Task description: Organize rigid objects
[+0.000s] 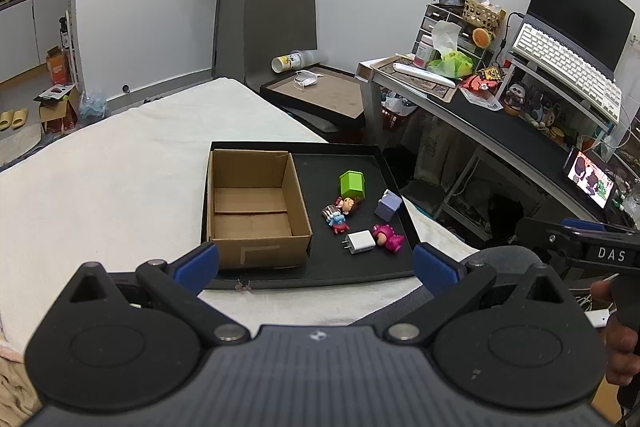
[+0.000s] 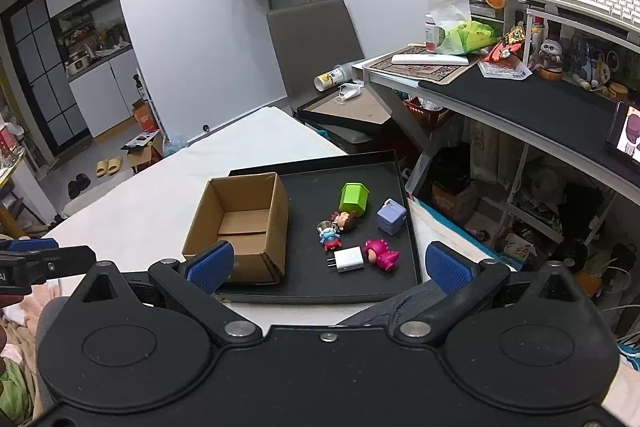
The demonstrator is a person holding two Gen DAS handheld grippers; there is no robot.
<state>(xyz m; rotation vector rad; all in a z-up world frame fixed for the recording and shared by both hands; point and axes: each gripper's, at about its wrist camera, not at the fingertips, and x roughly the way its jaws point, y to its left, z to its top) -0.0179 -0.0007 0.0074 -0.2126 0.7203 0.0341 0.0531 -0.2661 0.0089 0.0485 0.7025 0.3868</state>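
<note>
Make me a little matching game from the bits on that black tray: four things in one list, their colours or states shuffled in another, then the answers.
Things:
1. cardboard box
2. wall charger
3. toy cooler
4. hexagonal block

Descriptions:
A. lavender
B. bright green, tipped on its side
C. open and empty
D. white, lying flat with its prongs pointing toward the box

Pairs: 1-C, 2-D, 3-A, 4-B

All four sit on the black tray, the box at its left side.

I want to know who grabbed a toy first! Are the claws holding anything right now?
Nothing yet. The left claw and right claw are both wide open and empty. The toys still lie on the black tray.
</note>
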